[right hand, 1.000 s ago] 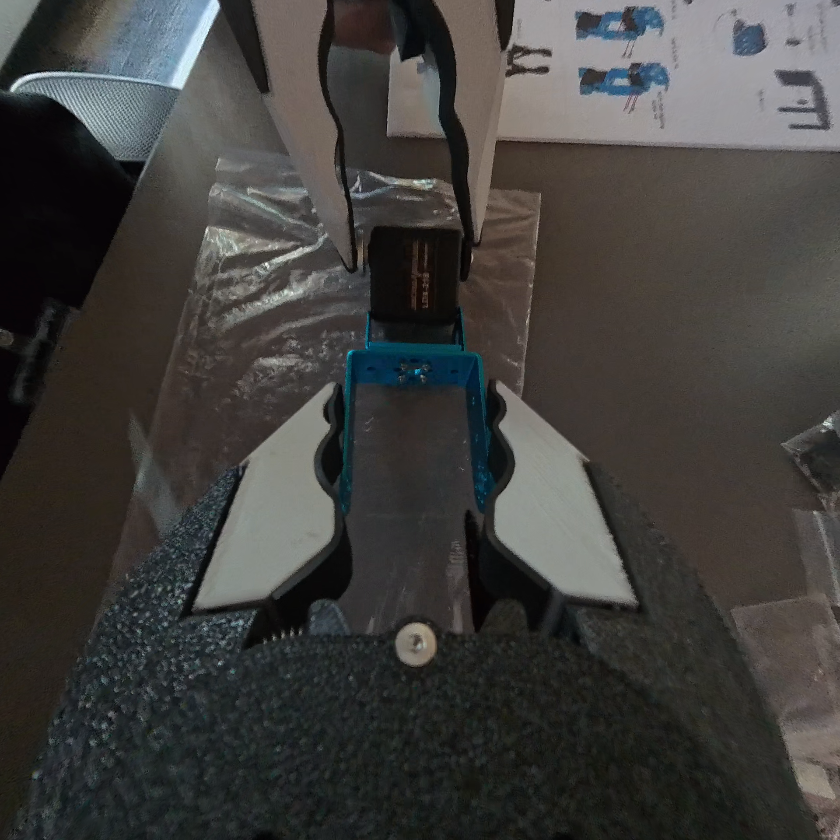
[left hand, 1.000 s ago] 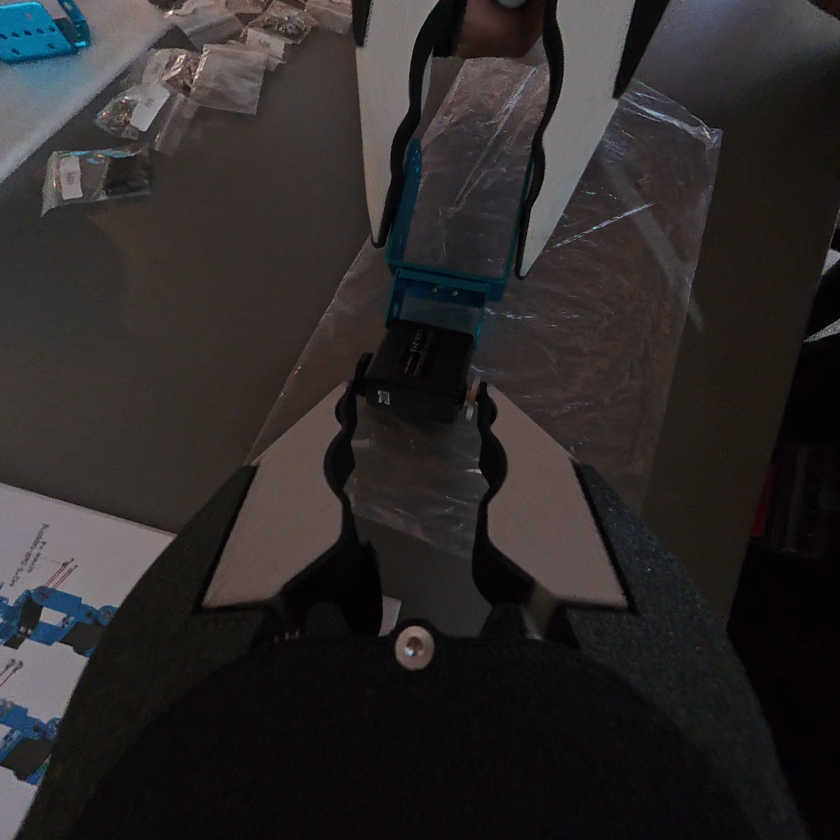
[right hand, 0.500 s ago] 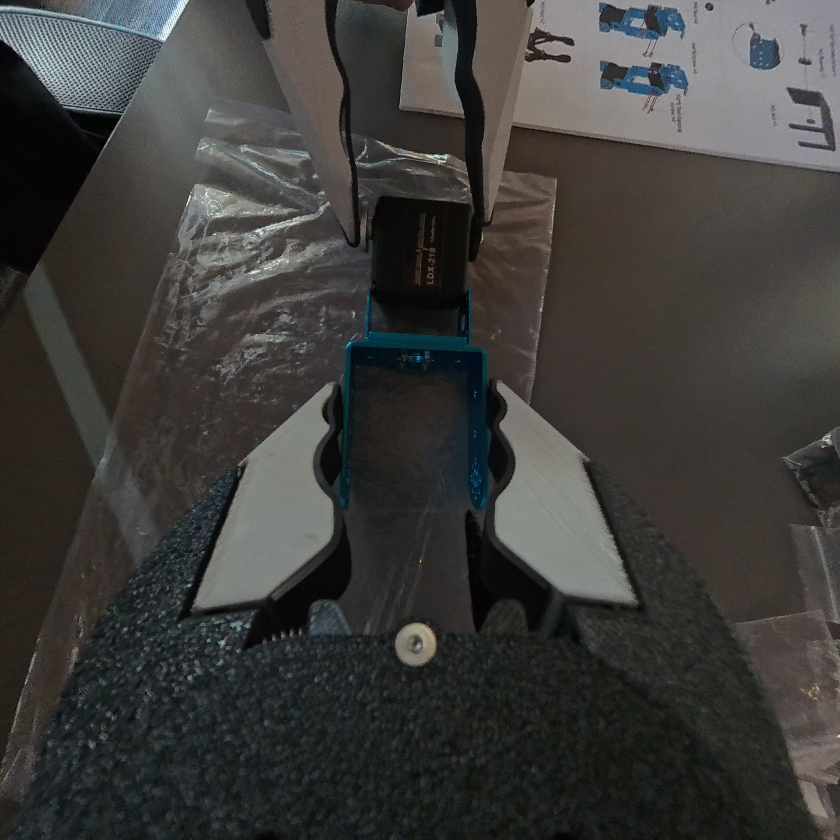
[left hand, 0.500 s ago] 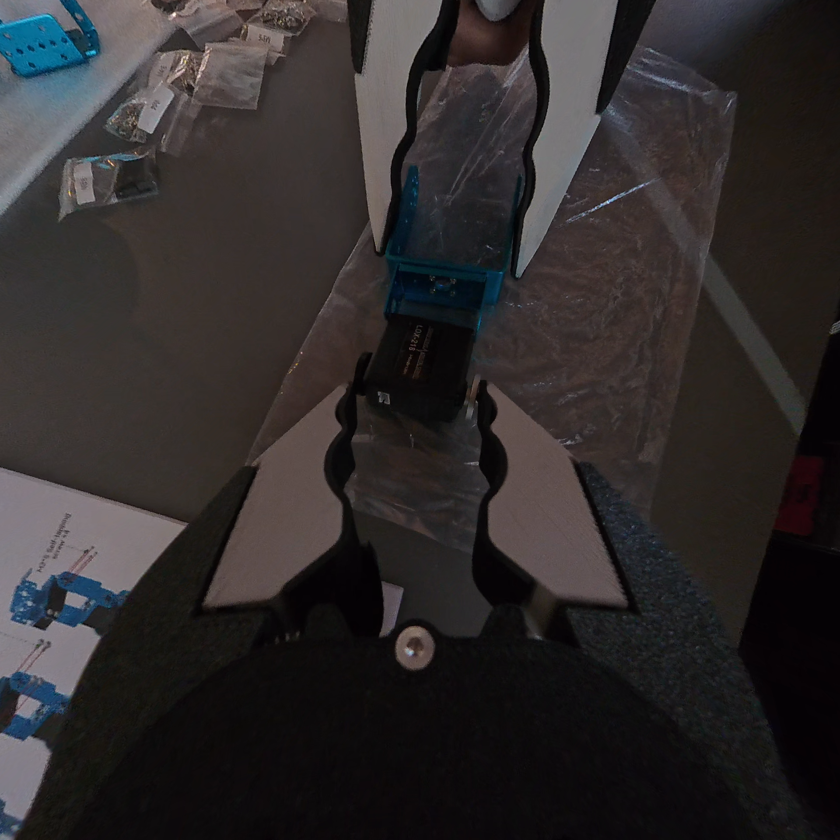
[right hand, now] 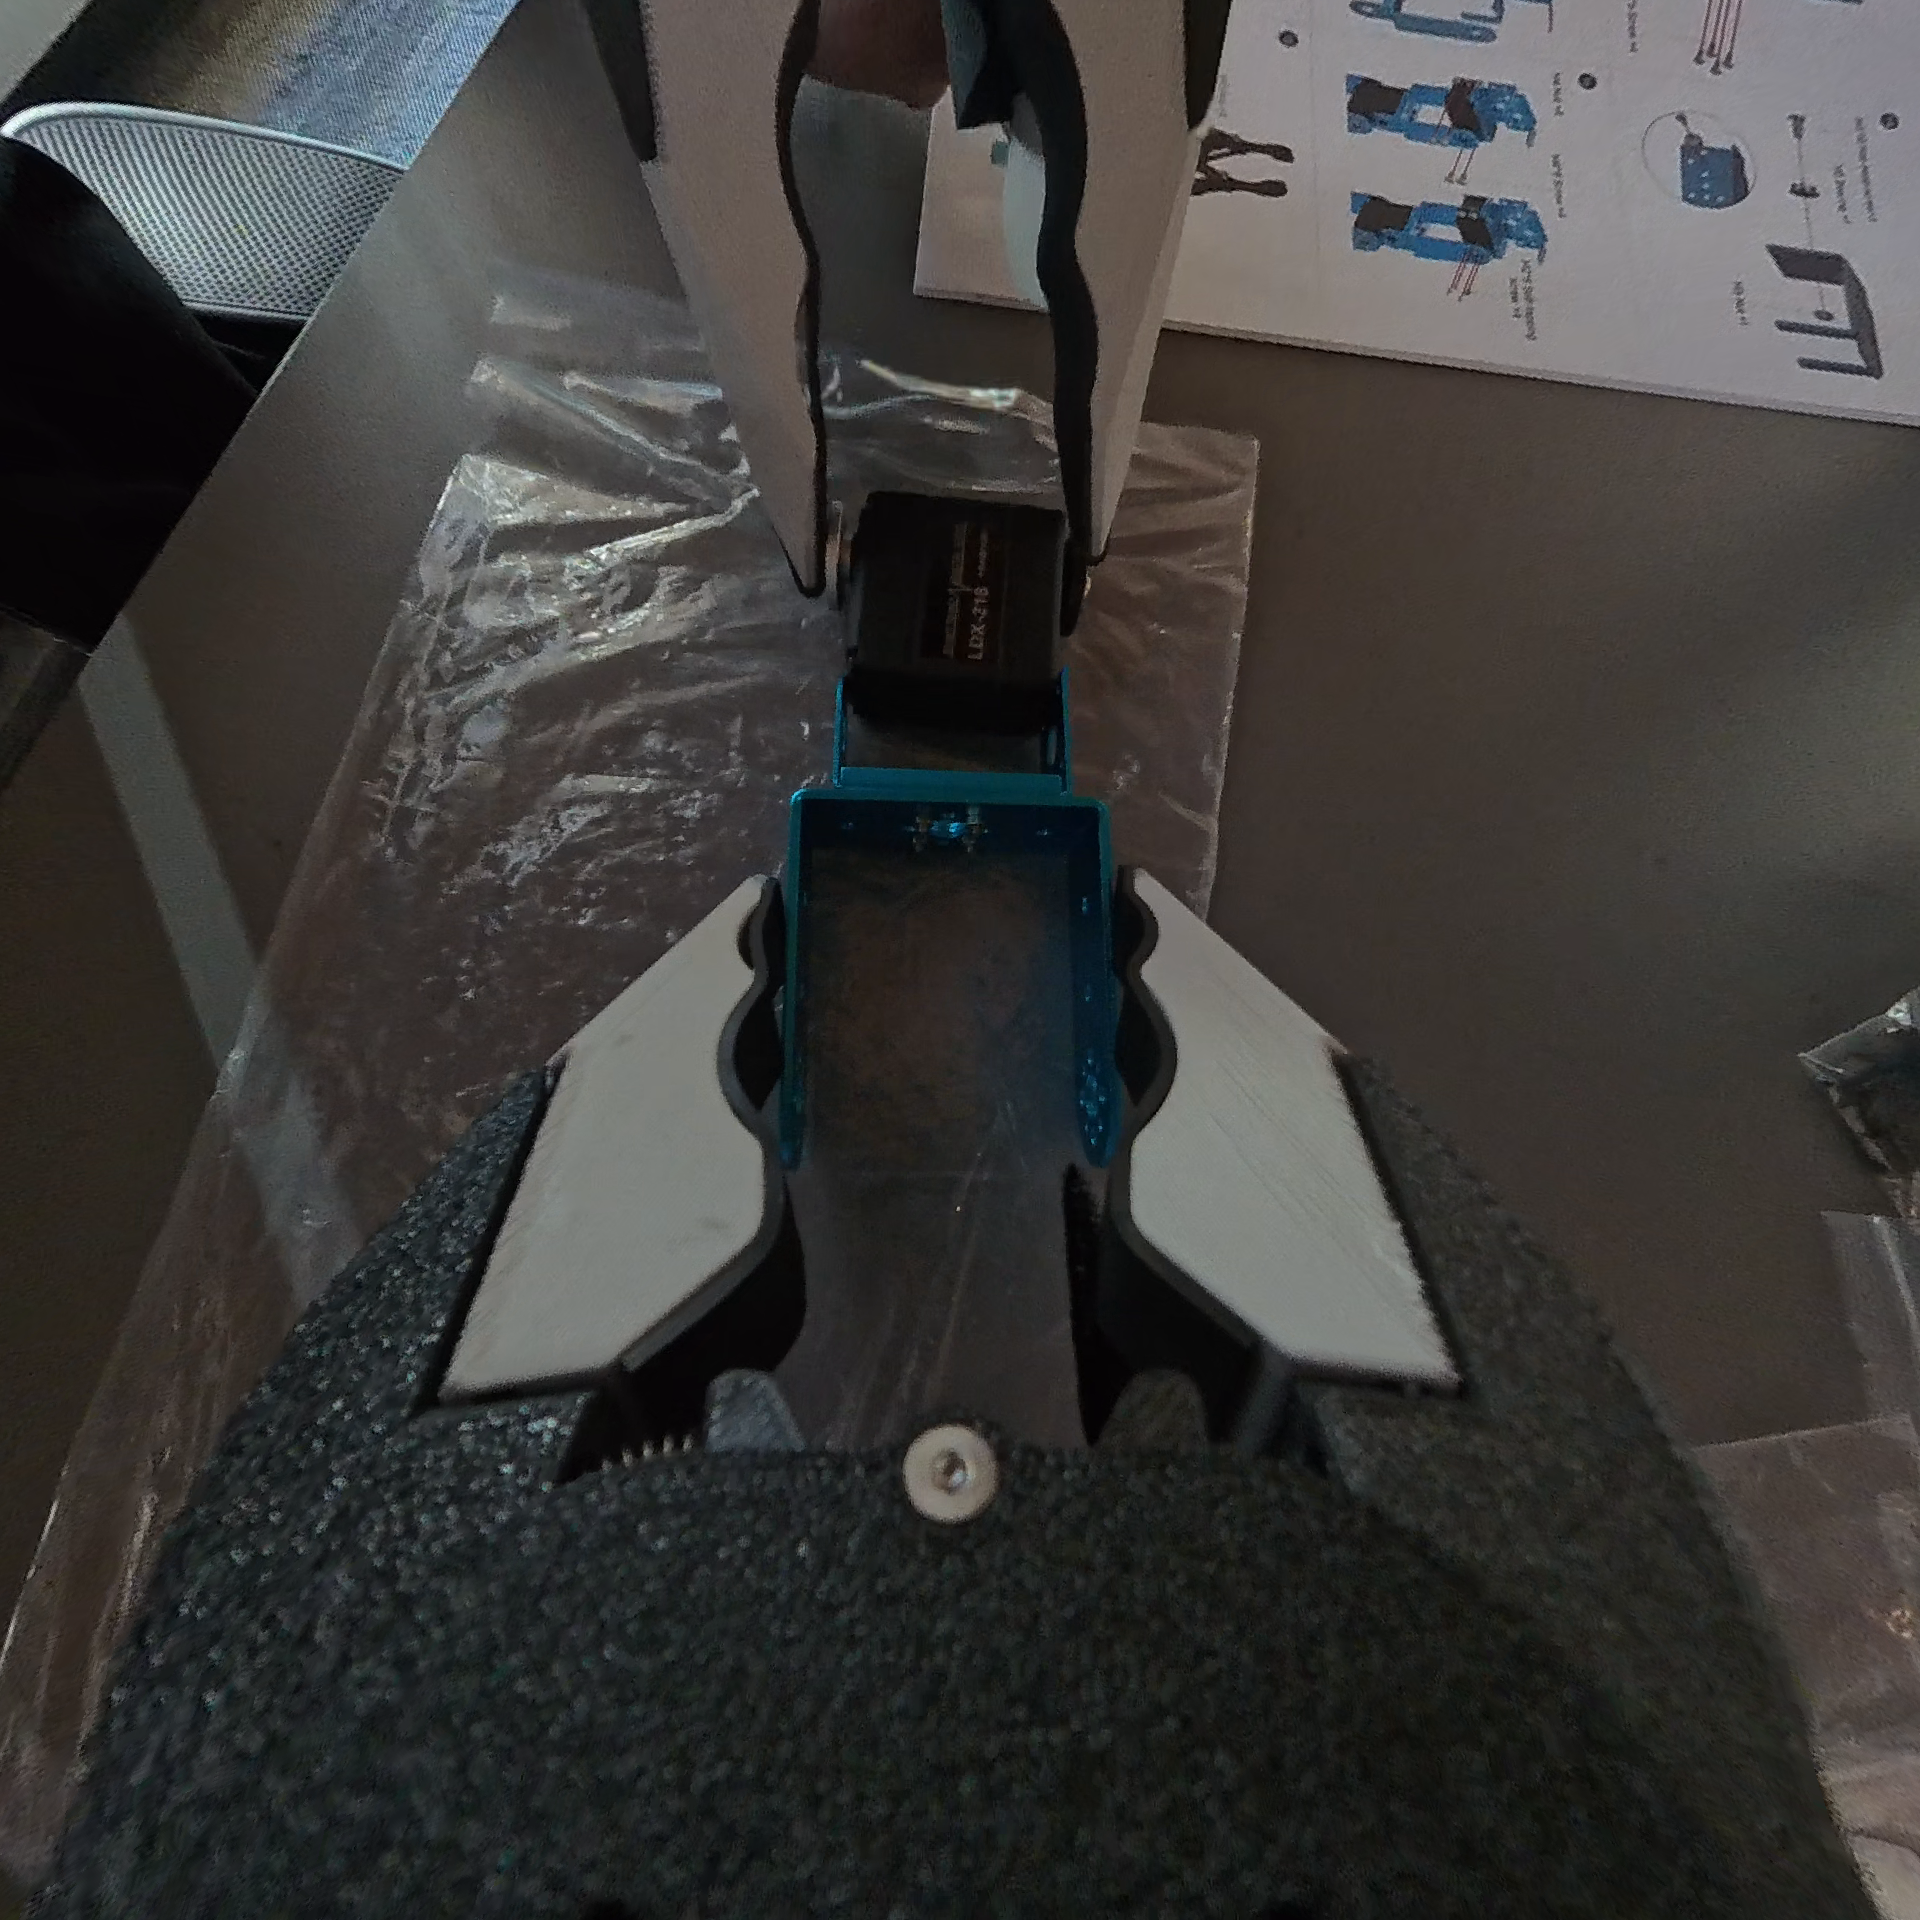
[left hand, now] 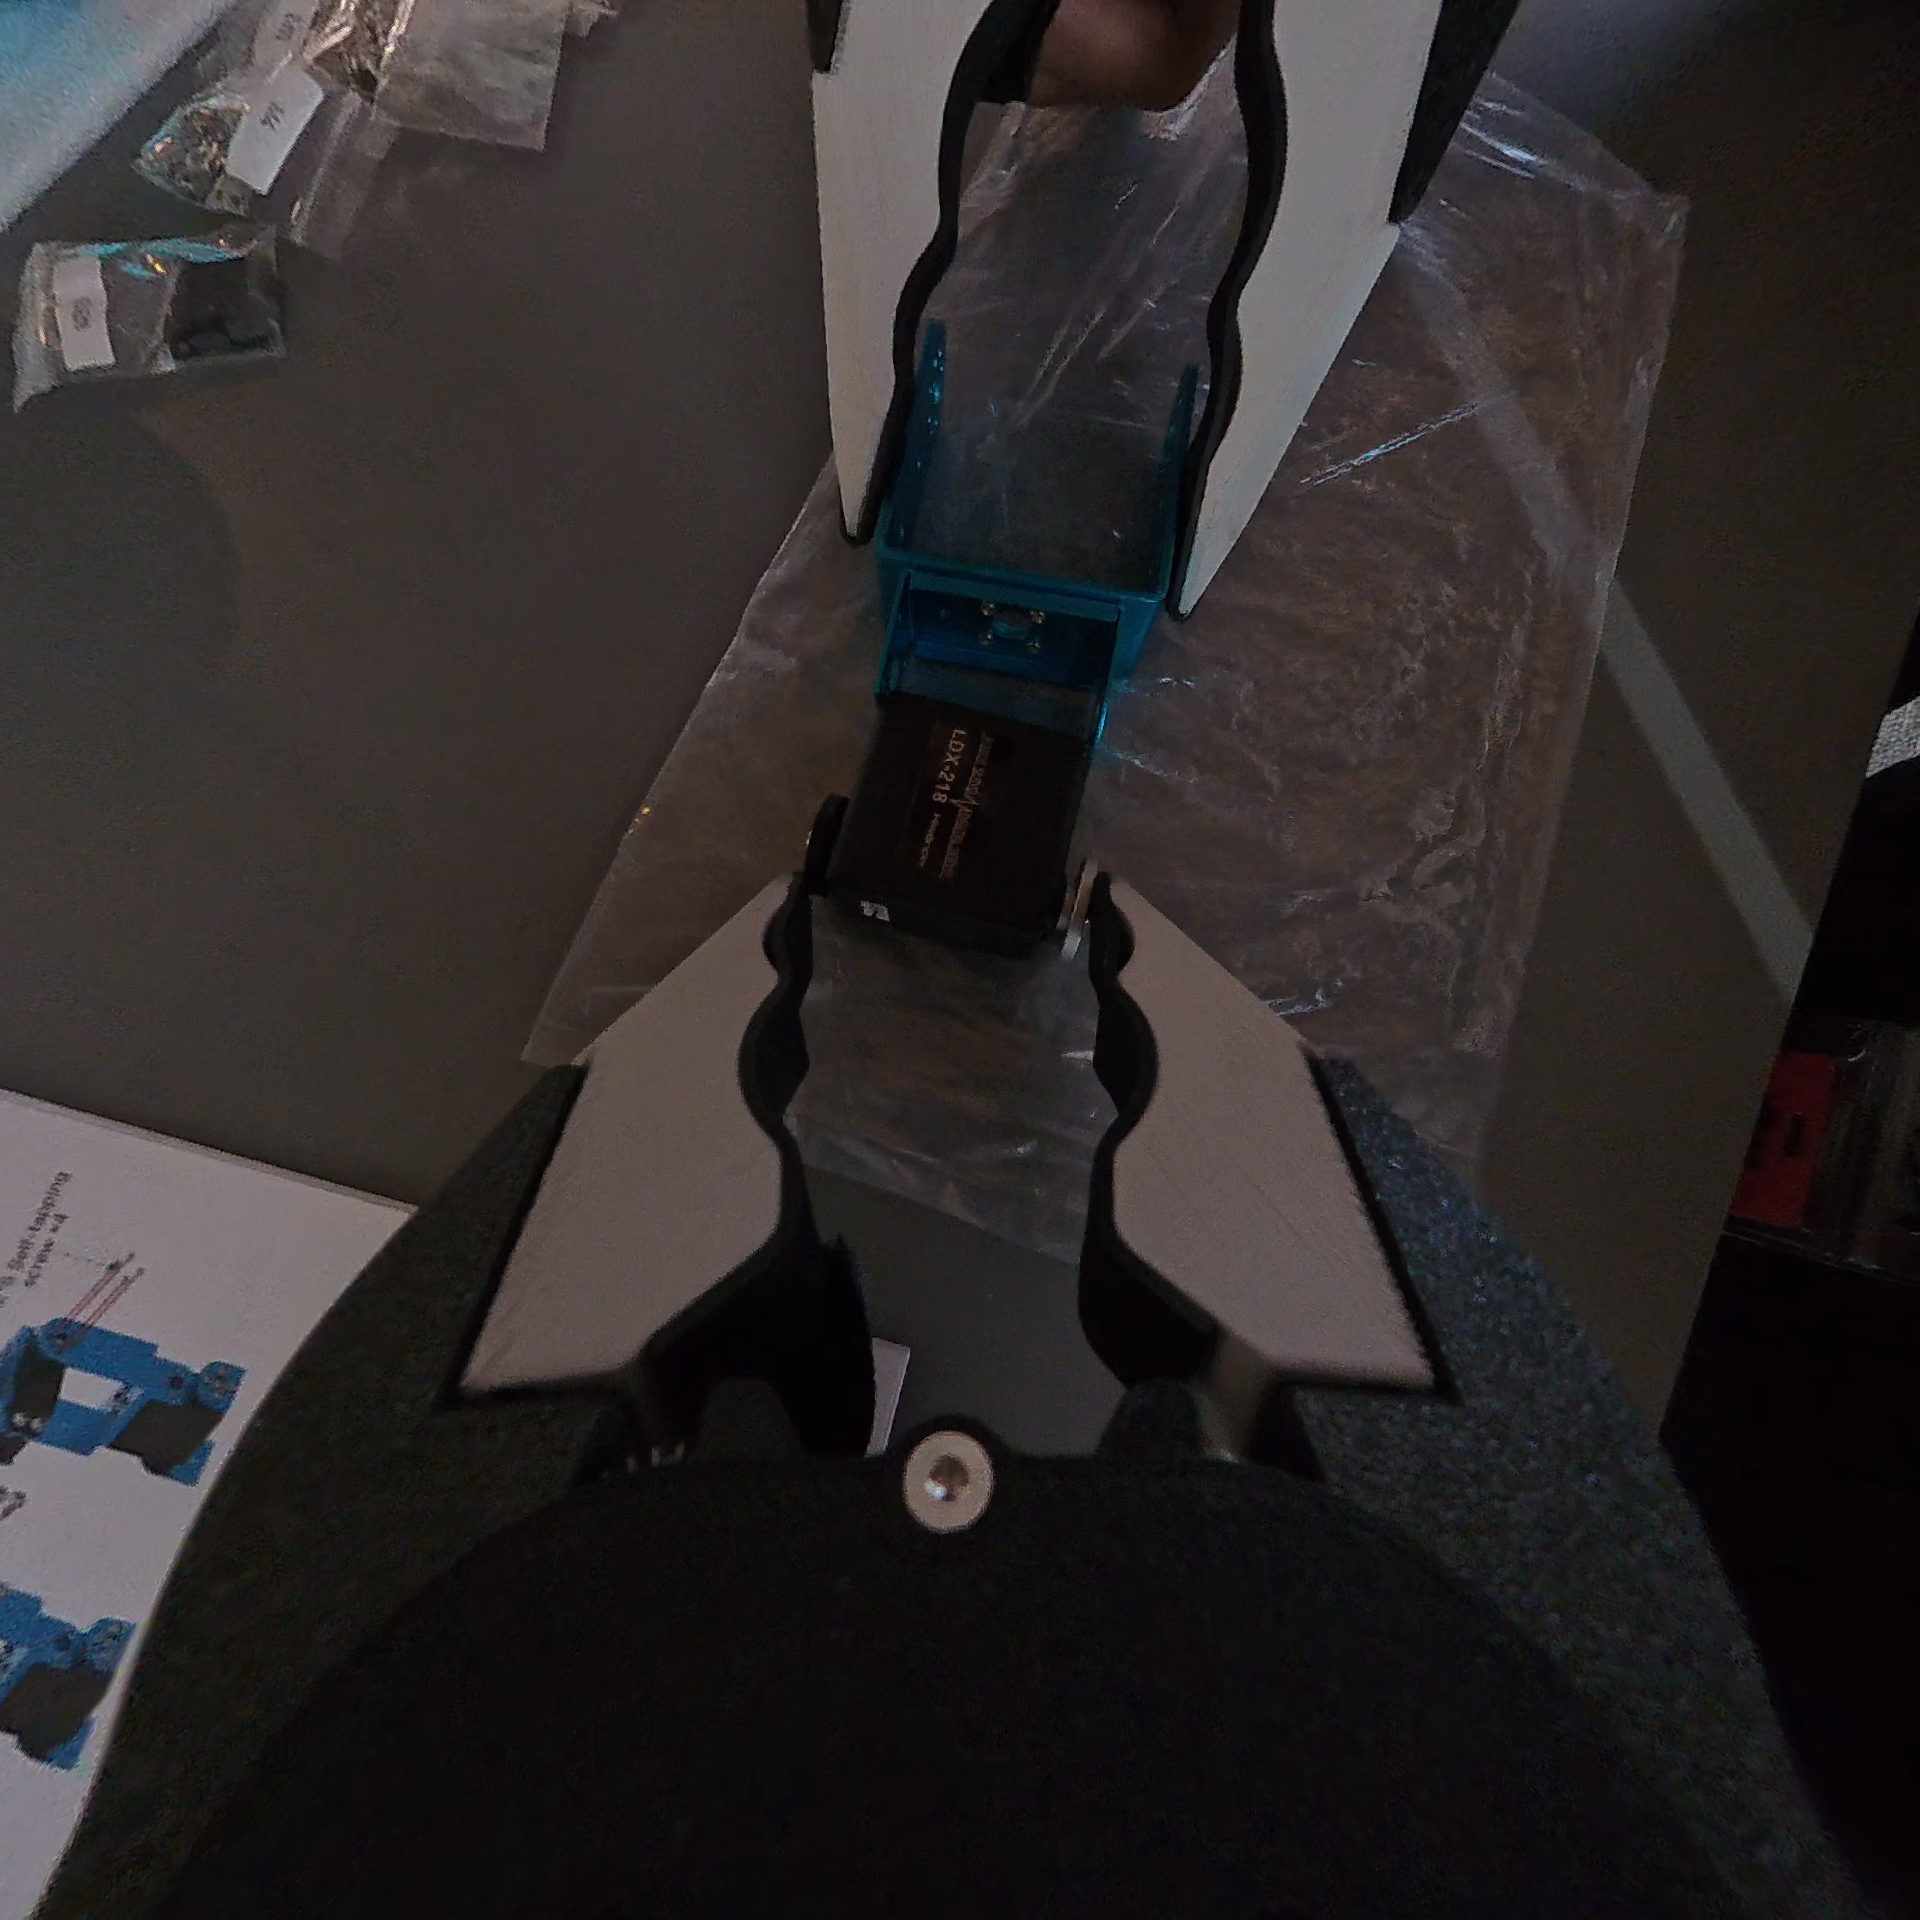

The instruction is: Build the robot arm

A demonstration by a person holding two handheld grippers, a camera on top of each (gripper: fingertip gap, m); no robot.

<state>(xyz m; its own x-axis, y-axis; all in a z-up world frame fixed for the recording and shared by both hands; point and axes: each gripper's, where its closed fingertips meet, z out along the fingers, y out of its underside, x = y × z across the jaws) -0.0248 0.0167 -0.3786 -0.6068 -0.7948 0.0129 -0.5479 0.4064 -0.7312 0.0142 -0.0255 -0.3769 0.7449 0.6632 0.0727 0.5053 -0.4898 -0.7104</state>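
My left gripper (left hand: 951, 899) is shut on a black servo block (left hand: 961, 821), gripping its near end by the side hubs. The servo's far end sits inside a small blue metal bracket joined to a larger blue U-shaped bracket (left hand: 1013, 613). My right gripper (right hand: 945, 904) is shut on that U-bracket (right hand: 945, 831), its fingertips (right hand: 1138, 914) pressing both side walls. The two grippers face each other and hold the joined parts above a clear plastic bag (left hand: 1351, 665). The servo (right hand: 961, 603) and the left gripper's white fingers (right hand: 748, 416) show at the top of the right wrist view.
The grey table (left hand: 436, 623) carries small bags of hardware (left hand: 145, 312) at the far left and a printed instruction sheet (right hand: 1558, 187) with blue diagrams. A white mesh chair (right hand: 208, 218) stands past the table edge. More small bags (right hand: 1870, 1070) lie at right. The tips of one gripper are about 7 cm away from the tips of the other.
Both grippers keep their hold. The held assembly has tilted and shifted slightly, so the servo's top face and the bracket's end plate show more. The background has slid.
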